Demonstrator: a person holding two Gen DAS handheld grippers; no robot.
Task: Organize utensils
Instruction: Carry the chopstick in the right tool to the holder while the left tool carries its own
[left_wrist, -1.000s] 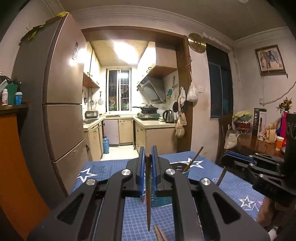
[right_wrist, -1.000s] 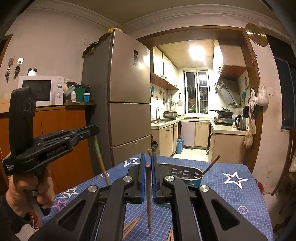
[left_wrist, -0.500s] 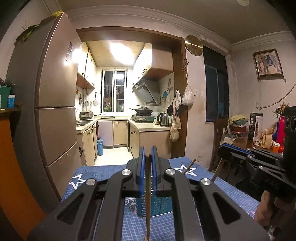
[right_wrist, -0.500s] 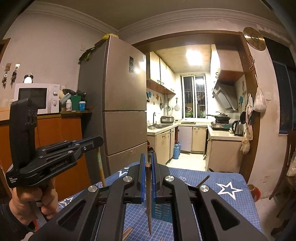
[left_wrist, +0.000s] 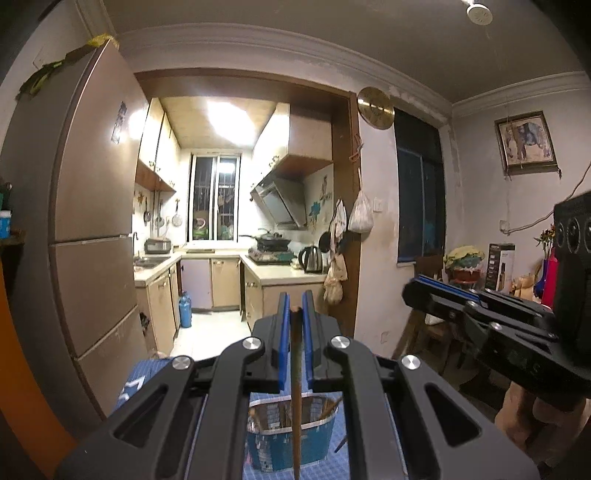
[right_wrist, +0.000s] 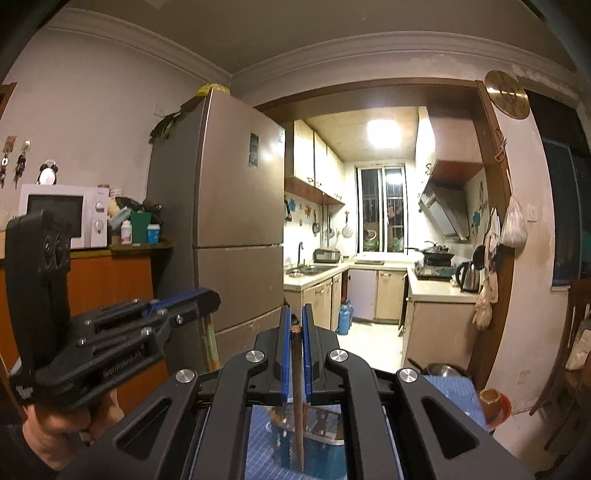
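Blue holder (left_wrist: 291, 439) (chopsticks inside) beneath both tools — fridge (left_wrist: 92, 229) leftward.

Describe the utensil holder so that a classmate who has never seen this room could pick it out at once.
Start at the table with the blue starred cloth in front of the kitchen doorway. On it, just ahead of both tongs, stands the blue container with a shiny metal rim. It is the only pot on the cloth, and chopsticks lean inside it.
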